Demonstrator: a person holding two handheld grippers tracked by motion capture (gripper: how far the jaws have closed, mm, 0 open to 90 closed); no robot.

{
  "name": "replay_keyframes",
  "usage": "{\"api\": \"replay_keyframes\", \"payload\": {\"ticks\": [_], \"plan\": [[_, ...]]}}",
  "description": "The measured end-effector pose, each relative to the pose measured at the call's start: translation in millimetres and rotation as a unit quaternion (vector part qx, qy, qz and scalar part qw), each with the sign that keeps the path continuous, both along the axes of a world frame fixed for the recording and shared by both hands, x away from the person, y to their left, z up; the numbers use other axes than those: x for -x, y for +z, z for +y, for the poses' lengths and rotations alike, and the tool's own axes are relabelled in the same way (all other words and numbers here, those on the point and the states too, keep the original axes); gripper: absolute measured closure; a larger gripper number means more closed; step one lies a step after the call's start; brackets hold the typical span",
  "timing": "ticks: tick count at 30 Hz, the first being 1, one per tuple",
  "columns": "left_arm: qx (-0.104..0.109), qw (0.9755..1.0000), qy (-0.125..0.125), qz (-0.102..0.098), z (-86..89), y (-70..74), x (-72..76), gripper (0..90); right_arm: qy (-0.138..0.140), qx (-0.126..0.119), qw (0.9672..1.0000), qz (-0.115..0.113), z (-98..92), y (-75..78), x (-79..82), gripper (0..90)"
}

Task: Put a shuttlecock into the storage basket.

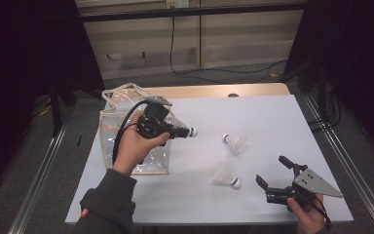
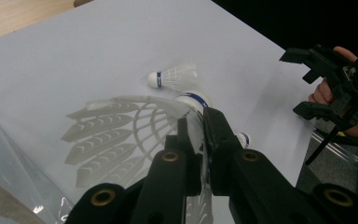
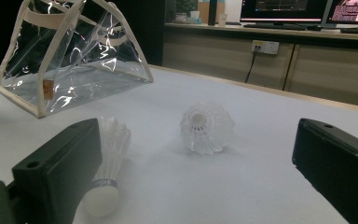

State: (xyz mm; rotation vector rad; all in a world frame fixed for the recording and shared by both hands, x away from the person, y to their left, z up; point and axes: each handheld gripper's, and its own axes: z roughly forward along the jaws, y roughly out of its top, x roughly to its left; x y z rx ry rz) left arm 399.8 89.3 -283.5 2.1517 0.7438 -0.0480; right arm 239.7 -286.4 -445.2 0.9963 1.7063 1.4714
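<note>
My left gripper hangs above the right edge of a clear plastic bag with cream trim. It is shut on a white shuttlecock, pinched at the feather skirt, and the blue-banded cork points right. Two more shuttlecocks lie on the white table: one mid-table, one nearer me. My right gripper rests low at the front right, open and holding nothing. In the right gripper view the nearer shuttlecock lies beside one jaw and the farther one sits ahead.
The white tabletop ends at a wooden strip at the back. Metal rails run along both sides of the table. A black cable hangs down the far wall. The bag stands open-topped at the table's left.
</note>
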Motion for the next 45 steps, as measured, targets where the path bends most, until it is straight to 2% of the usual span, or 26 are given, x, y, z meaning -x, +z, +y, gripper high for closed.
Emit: {"api": "replay_keyframes", "payload": {"ticks": [23, 34, 36, 45], "plan": [[-0.003, 1.0000, 0.009, 0.000, 3.1, 12.2, -9.4, 86.6, 0.002, 0.000, 1.0000, 0.000, 0.0, 0.1, 0.1, 1.2], [-0.012, 0.9999, 0.009, -0.007, 0.1, 23.6, -13.1, 86.6, 0.001, 0.000, 1.0000, 0.000, 0.3, 0.0, -0.1, 1.2], [-0.008, 0.9999, 0.010, -0.007, 0.1, 24.8, -13.5, 86.6, 0.001, -0.001, 1.0000, 0.000, 0.2, 0.0, 0.0, 1.2], [-0.012, 0.9997, 0.021, -0.009, 3.0, 29.0, -18.2, 86.6, 0.002, 0.000, 1.0000, -0.001, 0.1, 0.2, 0.1, 1.2]]}}
